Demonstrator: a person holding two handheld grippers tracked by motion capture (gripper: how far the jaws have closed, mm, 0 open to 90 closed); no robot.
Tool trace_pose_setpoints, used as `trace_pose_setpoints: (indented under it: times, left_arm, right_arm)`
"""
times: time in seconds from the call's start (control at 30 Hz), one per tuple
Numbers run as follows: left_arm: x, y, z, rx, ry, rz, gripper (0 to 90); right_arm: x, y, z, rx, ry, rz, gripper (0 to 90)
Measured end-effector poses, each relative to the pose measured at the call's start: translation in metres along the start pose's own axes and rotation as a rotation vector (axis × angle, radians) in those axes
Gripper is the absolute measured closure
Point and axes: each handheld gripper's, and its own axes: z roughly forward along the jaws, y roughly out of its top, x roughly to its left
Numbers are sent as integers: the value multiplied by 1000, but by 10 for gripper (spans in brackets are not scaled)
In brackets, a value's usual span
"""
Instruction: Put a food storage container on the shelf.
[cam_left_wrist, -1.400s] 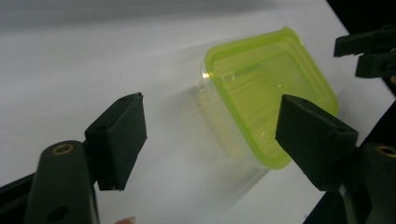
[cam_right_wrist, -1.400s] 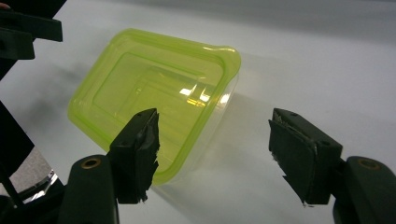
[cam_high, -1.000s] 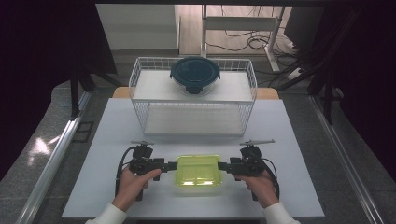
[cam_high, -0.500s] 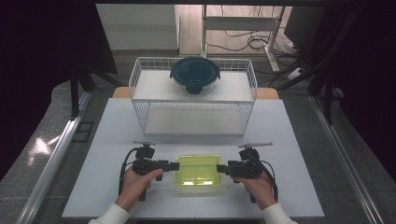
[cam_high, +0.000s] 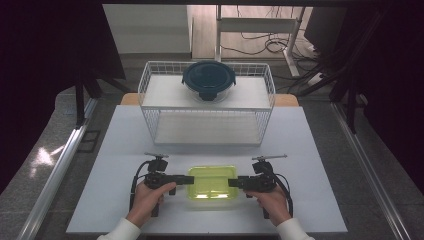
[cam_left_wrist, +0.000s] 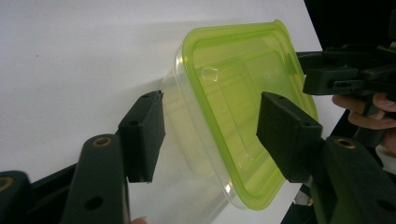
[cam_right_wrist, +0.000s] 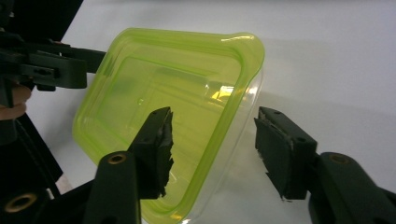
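— While I am looking from the high view, I am seeing the green-lidded container (cam_high: 212, 182) lying on the white table (cam_high: 310, 150), near its front edge, between the left gripper (cam_high: 190, 179) and the right gripper (cam_high: 232, 182). Nobody is giving me a task, so I am only guessing that a two-sided lift is being prepared.

— Is anything done already?

— I am judging not: the container is sitting flat on the table. Behind it the wire rack (cam_high: 207, 102) is carrying a round dark-lidded bowl (cam_high: 208, 79) on top.

— And the left gripper view?

— There the left gripper (cam_left_wrist: 209, 135) is standing with jaws apart, one on each side of the container (cam_left_wrist: 243, 107) end, not pressing it as far as I am seeing.

— The right gripper view?

— The same: the right gripper (cam_right_wrist: 212, 151) is spread across the container (cam_right_wrist: 173, 116) corner. Whether the inner jaw is touching the lid, I cannot tell. The container looks empty, but its far wall is hard to make out.
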Motion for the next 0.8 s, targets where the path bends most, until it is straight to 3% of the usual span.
trace_pose_setpoints:
  times: [0.13, 0.2, 0.3, 0.37, 0.5, 0.53, 0.8]
  left_arm:
    - [3, -1, 1, 3, -18, -25, 449]
    - [5, -2, 3, 8, -49, -46, 467]
    - [5, -3, 6, 24, -63, -48, 505]
    - [5, -4, 7, 27, -68, -50, 525]
    - [3, -4, 7, 31, -48, -53, 644]
    - [3, -5, 6, 22, -47, -60, 661]
    - [-3, -7, 1, -6, -38, -55, 749]
  right_arm:
    - [-2, -1, 2, 1, 24, 23, 501]
    - [-3, -2, 3, 9, 50, 46, 535]
    - [-4, -3, 5, 20, 70, 68, 561]
    - [-4, -3, 6, 22, 71, 72, 569]
    - [-7, -4, 5, 25, 91, 125, 630]
    - [-7, -4, 4, 25, 91, 127, 673]
    - [-1, -6, -2, 9, 50, 97, 727]
